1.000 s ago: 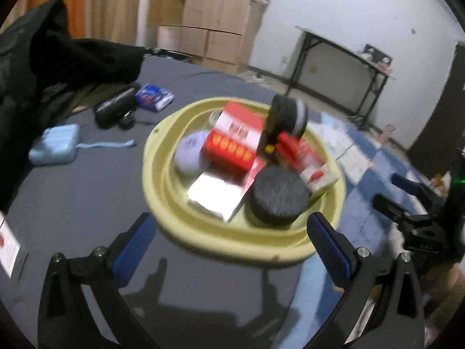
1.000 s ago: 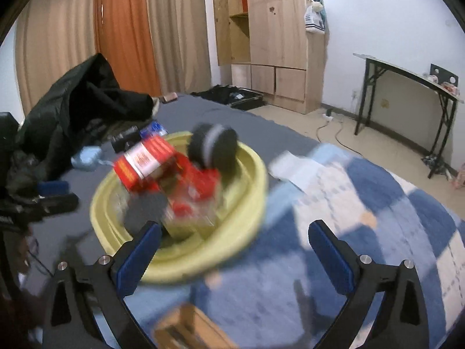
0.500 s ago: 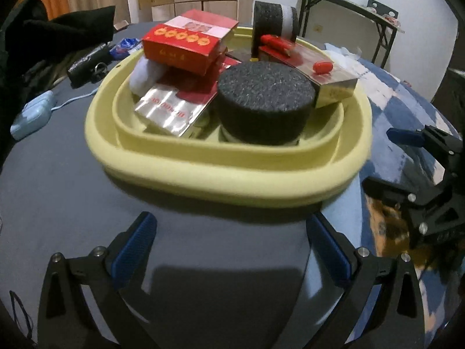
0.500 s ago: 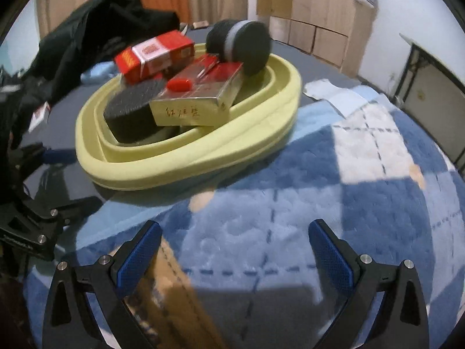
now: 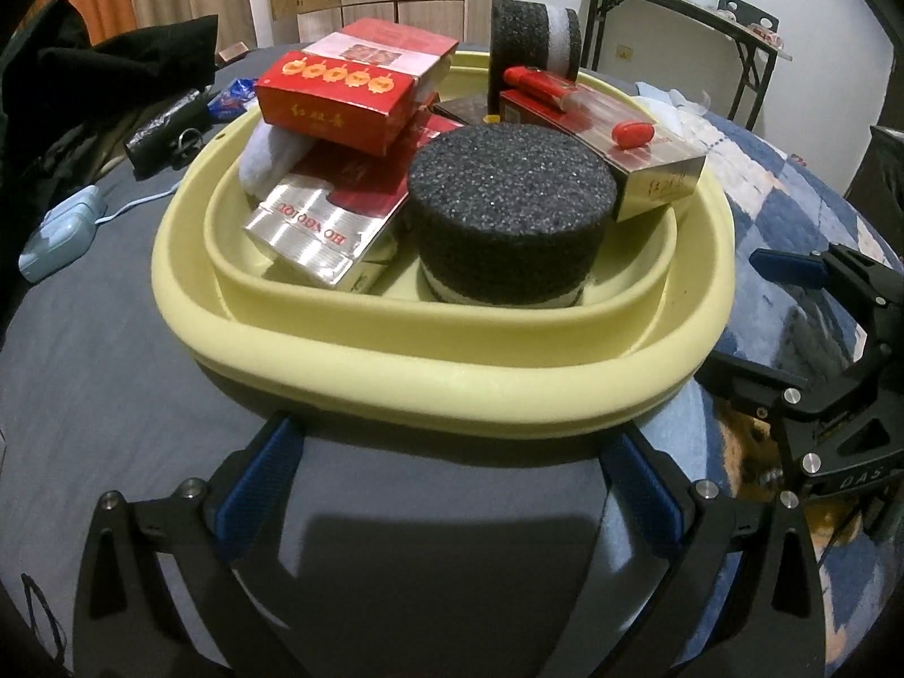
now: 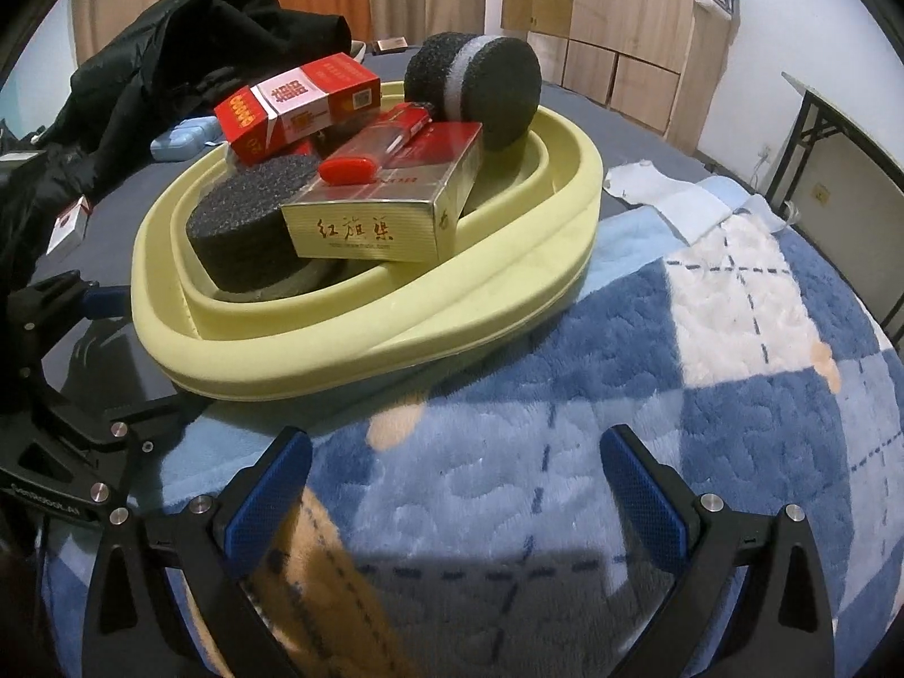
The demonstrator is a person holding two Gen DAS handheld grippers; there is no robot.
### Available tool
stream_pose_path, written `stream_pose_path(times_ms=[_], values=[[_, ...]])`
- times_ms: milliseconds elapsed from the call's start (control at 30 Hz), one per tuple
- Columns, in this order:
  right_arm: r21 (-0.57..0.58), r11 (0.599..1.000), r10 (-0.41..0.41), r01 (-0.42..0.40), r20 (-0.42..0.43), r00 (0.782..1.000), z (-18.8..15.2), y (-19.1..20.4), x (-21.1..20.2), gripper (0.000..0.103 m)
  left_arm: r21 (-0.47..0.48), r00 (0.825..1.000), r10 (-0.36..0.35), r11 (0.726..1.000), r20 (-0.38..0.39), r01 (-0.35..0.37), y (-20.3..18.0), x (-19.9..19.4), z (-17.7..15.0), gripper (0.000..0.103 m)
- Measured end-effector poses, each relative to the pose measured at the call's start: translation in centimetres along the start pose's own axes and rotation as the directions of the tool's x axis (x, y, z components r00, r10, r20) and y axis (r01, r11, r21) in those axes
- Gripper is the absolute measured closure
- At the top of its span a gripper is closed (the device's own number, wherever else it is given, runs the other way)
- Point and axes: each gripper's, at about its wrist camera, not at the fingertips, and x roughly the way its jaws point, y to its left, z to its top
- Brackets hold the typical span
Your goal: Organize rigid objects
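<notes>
Here the yellow basin (image 5: pixel 440 390) holds red cartons (image 5: pixel 344 93), foam discs (image 5: pixel 511 214) and a red lighter (image 5: pixel 634 133), while my left fingers (image 5: pixel 257 486) and right fingers (image 6: pixel 268 489) gape wide, gripping nothing.

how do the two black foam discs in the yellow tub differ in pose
The near foam disc lies flat on the tub floor, its round face up; the far foam disc stands on edge at the back of the yellow tub, its round face sideways. The far one's pale band shows fully around its middle; the near one shows only a pale strip at its base. Both are dark, speckled and round.
</notes>
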Motion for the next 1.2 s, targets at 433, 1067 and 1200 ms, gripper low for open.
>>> stream_pose_path(times_ms=[433,1067,1200], values=[[0.002,1.0,0.003,-0.003,-0.001,1.0,0.0,0.2,0.0,0.0,0.0,1.0,-0.002,1.0,0.0,0.002,0.0,-0.1,-0.2,0.0],[0.001,1.0,0.003,-0.003,0.0,1.0,0.0,0.2,0.0,0.0,-0.001,0.999,0.004,1.0,-0.033,-0.004,0.1,0.6,1.0,0.0],[0.001,1.0,0.003,-0.003,-0.001,1.0,0.0,0.2,0.0,0.0,0.0,0.999,0.003,1.0,-0.044,-0.003,0.1,0.7,1.0,0.0]])
